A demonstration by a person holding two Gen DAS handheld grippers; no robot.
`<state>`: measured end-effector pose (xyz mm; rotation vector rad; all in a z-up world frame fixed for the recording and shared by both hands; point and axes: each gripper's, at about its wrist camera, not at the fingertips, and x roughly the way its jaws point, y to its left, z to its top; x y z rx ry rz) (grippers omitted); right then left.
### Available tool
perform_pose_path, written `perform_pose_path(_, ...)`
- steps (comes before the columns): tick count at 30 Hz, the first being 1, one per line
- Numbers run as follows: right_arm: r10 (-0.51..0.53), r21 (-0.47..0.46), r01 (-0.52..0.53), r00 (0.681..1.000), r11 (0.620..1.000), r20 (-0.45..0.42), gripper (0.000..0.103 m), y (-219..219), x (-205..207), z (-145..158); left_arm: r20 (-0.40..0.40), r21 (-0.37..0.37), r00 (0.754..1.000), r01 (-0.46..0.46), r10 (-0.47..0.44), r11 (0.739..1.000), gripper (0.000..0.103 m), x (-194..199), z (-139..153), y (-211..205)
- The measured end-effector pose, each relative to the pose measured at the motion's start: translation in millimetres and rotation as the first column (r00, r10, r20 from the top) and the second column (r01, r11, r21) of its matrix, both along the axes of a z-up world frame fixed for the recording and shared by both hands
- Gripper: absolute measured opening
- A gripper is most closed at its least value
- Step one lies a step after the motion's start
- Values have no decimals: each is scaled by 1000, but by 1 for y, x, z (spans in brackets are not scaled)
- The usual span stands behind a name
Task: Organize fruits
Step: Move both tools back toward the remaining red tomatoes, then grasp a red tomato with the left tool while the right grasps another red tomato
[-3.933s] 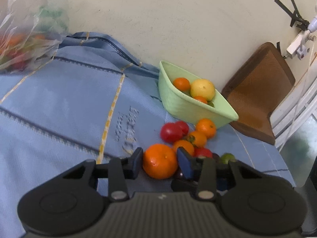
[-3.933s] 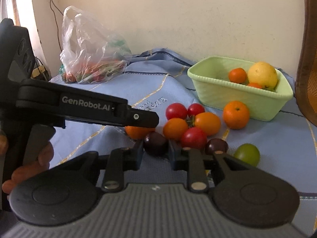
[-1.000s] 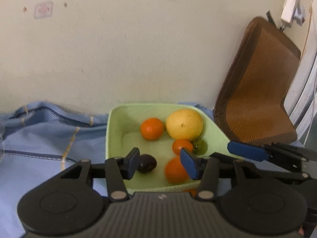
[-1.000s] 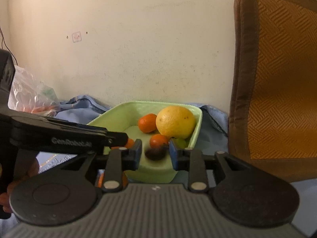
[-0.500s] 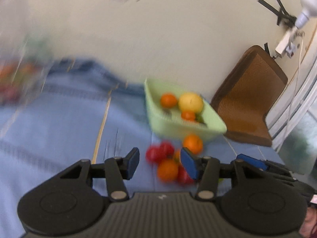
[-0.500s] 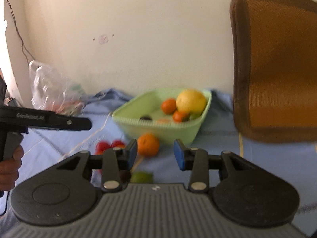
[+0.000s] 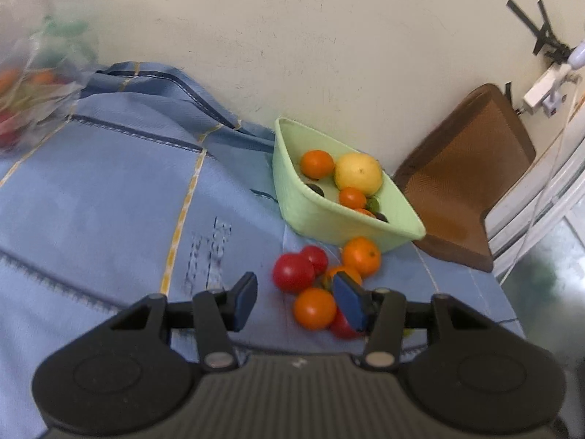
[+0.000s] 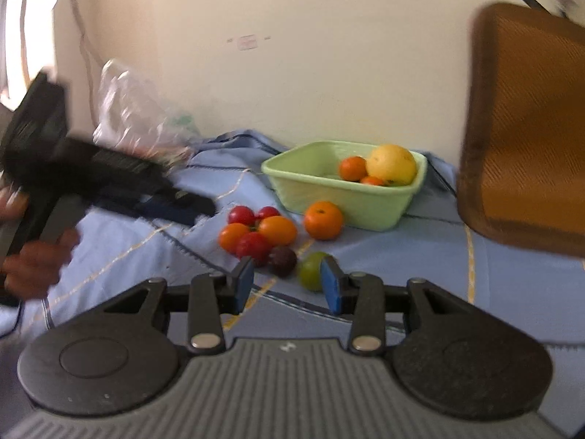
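With both the left gripper (image 7: 294, 298) and right gripper (image 8: 286, 283) open and empty, the green basket (image 8: 331, 203) at 12 o'clock holds several fruits while about 8 remain on the cloth (image 8: 384, 256).

Cream plaster wall (image 8: 329, 55) fills the upper frame in both views, lightly scuffed. Small pale sticker (image 8: 247, 42) on it, upper centre of the right wrist view. Black tape strips (image 7: 537, 25) cross the wall at upper right of the left wrist view; just below them, a white fitting (image 7: 544, 89) with a cord. Brown woven chair back (image 8: 526, 128) stands at right, against the wall. Blue cloth (image 7: 91, 201) with yellow and dark stripes covers the surface, bunched up at the wall. Bright daylight enters at the far upper left of the right wrist view. Thin cable (image 8: 82, 55) hangs down the wall there.
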<state>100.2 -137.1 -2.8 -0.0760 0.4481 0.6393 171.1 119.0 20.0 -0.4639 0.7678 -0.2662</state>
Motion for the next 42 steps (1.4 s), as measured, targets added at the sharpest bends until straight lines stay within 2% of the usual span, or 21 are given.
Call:
perform_pose_path(7,84,-120,-74,993,990,77,42,38,9,-4,-20,14,1000,23,-23,1000,52,23,-9,-9)
perform_pose_path(10,116,-212,-86,985,973,131,42,56,16,-9,-21,18,1000,18,-18,1000,46,26,-14,-12)
perform_pose_path(13,135,-300,-81,977,950,162,42,69,24,-17,-14,29,1000,11,-11,999,32,26,-17,-14)
perform_pose_path(14,139,-319,-82,978,944,159,41,71,26,-19,-13,21,1000,9,-9,1000,32,25,-18,-14)
perform_pose_path(15,146,-323,-85,975,943,168,33,72,27,-18,-9,21,1000,5,-5,1000,32,23,-18,-14)
perform_pose_path(16,159,-327,-96,972,940,172,31,73,26,-17,-4,25,1000,3,-2,1000,31,21,-18,-14)
perform_pose_path(19,162,-362,-81,966,929,200,31,74,19,-19,-5,11,1000,-12,12,1000,31,10,-14,-11)
perform_pose_path(22,149,-325,-72,964,943,219,31,68,5,-13,17,-26,999,-27,27,999,31,-11,-8,-1)
perform_pose_path(25,153,-270,-88,961,959,231,31,53,-18,-4,42,-27,999,-25,26,999,31,-40,-2,3)
perform_pose_path(29,136,-240,-93,976,966,169,31,31,-46,-9,31,-36,1000,4,-3,999,31,-77,-5,-4)
perform_pose_path(33,75,-218,-47,990,975,122,31,8,-72,-19,47,-22,997,57,-56,998,31,-113,-7,-25)
perform_pose_path(38,-18,-131,28,997,991,76,31,-17,-96,-21,77,58,983,160,-164,985,31,-150,-5,-63)
perform_pose_path(42,-47,-90,53,997,995,62,31,-29,-115,-22,92,131,974,194,-207,972,31,-172,-7,-87)
